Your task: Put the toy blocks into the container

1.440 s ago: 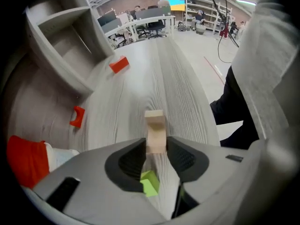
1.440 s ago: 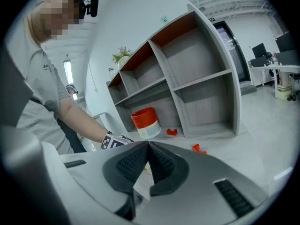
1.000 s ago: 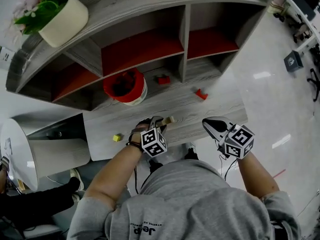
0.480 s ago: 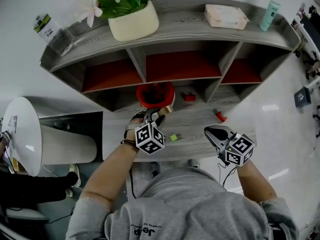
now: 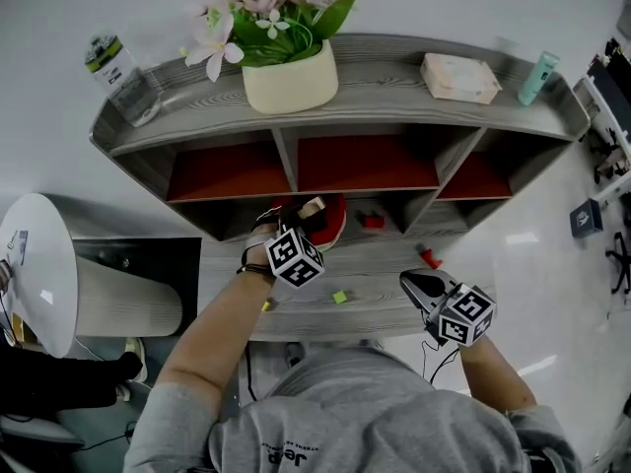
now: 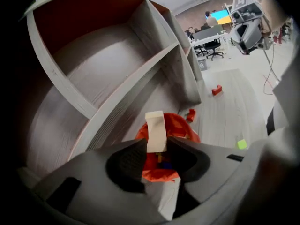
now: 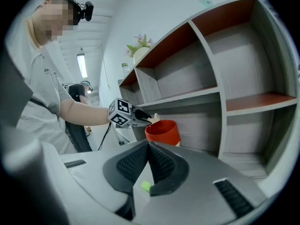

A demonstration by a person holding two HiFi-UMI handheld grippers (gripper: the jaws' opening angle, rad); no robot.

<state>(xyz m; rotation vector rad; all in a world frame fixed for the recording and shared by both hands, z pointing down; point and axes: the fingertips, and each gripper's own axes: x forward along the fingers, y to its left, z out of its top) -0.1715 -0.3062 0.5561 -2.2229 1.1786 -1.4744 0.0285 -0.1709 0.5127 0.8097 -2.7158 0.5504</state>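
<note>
My left gripper is shut on a cream block and holds it just above the red container, which stands on the grey desk under the shelf. In the left gripper view the cream block sticks up between the pads, with the red container right behind it. A green block, a yellow block and two red blocks lie on the desk. My right gripper hovers at the desk's right front, shut and empty.
A curved grey shelf unit with red-backed compartments rises behind the desk. On its top stand a flower pot, a bottle, a tissue pack and a green tube. A white round piece of furniture stands at the left.
My left gripper has carried the cream block away from the desk's front edge and up over the red container. The right gripper has shifted only a little.
</note>
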